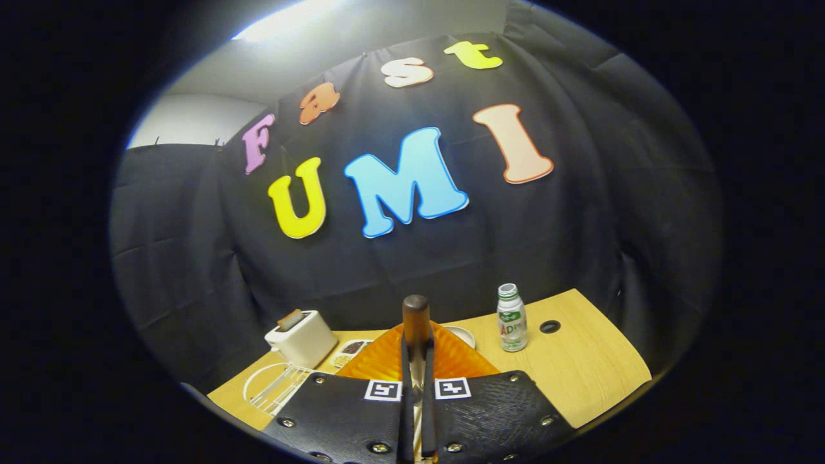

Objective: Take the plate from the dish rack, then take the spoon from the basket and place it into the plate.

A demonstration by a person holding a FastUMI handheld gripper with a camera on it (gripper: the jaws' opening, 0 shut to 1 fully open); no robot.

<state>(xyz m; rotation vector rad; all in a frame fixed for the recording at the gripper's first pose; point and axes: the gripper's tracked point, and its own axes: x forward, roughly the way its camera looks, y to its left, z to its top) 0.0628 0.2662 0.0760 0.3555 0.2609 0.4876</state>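
As we log it from the gripper view:
Gripper [416, 386]: we see its fingers pinching the spoon [416, 319], handle upright.
Plate [412, 361]: orange, just beyond the fingers.
Dish rack [274, 385]: beside the toaster [303, 338].
Bottle [512, 319]: on the table [580, 374].

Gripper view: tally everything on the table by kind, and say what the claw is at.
Bottle: 1
Toaster: 1
Orange plate: 1
Wire dish rack: 1
Small dishes: 2
Total: 6
Claw: shut on the brown-handled spoon, over the plate.
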